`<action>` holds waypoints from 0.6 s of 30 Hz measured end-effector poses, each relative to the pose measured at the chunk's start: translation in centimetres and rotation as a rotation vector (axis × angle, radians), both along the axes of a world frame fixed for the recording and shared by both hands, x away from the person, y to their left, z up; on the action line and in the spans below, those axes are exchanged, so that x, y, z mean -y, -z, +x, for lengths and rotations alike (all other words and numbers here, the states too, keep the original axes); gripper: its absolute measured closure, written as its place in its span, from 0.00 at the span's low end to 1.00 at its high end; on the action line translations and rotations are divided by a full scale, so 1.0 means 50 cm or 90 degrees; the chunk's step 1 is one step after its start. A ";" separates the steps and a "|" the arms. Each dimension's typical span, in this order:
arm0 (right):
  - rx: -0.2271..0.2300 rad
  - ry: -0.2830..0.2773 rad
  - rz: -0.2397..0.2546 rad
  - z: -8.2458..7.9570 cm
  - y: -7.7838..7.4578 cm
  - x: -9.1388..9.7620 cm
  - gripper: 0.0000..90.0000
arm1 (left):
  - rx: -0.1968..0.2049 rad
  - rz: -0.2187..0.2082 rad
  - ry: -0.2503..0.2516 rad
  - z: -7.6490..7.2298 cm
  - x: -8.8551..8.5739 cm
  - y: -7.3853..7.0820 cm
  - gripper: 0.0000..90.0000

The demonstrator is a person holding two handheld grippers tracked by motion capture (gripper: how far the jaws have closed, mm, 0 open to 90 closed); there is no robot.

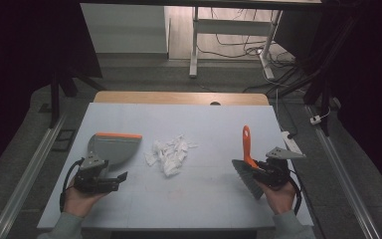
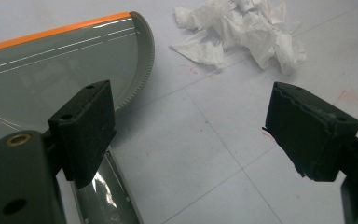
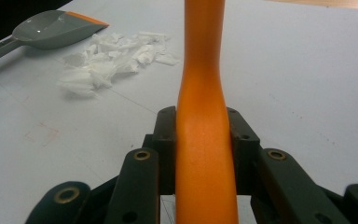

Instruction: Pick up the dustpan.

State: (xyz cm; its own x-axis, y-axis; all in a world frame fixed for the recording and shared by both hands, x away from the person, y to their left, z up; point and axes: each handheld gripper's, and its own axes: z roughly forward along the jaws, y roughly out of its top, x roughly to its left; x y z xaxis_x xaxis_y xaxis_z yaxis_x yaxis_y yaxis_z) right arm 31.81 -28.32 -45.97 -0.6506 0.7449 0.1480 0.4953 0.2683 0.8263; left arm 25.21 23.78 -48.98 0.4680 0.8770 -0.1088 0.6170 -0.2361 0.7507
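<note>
A: High view first: your right gripper [image 1: 259, 168] is clamped on the orange handle of the brush [image 1: 247, 147], bristles low near the table [image 1: 209, 117] and handle pointing away from you.

B: And your left gripper [image 1: 110, 180]?

A: Its jaws stand wide apart with nothing between them. The dustpan [image 1: 112, 147] lies just ahead of it, orange lip on the far side. In the left gripper view the pan's grey handle [image 2: 103, 193] runs under the left jaw, though you can't quite tell whether it touches.

B: Where's the paper?

A: The paper scraps [image 1: 169, 152] sit between the two tools, just right of the pan and well left of the brush. So your sweep would run leftward, across the table, toward the pan.

B: Which hand is nearer the pile?

A: Your left, by a good margin. It probably needs the pan's handle first; that handle runs back toward you.
</note>
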 end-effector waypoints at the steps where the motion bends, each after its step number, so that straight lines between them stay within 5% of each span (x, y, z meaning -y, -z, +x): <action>1: 0.000 0.000 0.000 0.000 0.000 0.000 0.78 | 0.001 0.002 0.000 0.000 0.000 -0.001 0.19; 18: 0.012 -0.004 0.022 0.000 -0.004 0.006 0.78 | -0.003 0.006 -0.012 0.006 0.011 -0.014 0.20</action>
